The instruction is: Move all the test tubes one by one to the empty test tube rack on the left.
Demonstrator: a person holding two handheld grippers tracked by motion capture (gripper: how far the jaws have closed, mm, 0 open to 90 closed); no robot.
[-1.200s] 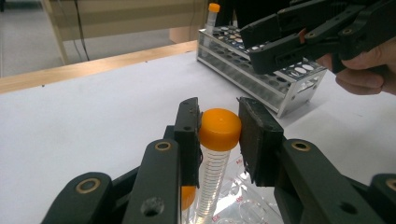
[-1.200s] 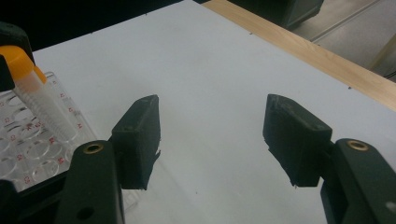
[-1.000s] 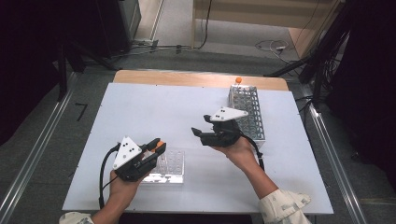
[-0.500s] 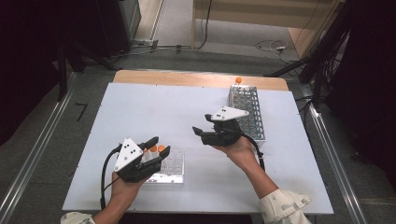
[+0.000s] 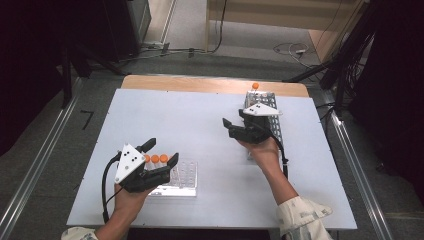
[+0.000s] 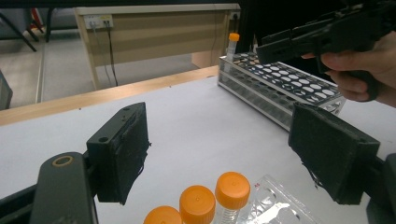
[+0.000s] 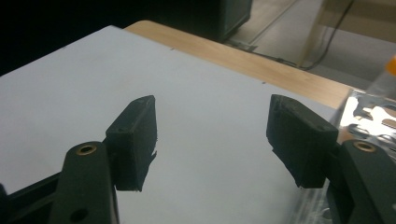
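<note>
Three orange-capped tubes stand in a row in a clear plastic rack at the table's front left. My left gripper hovers just over them. Its jaws have just been opening and now stand wide, pads clear of the caps. At the right, my right gripper is open and empty, pointing left over bare table beside a metal rack. One orange-capped tube stands at that rack's far end.
The white table has a wooden strip along its far edge. Metal rails run along the floor on both sides. Cables lie on the floor behind the table.
The left jaws went from shut around an orange-capped tube to wide open, leaving the tube standing in the clear rack. The right gripper moved to the right and back, closer to the metal rack.
</note>
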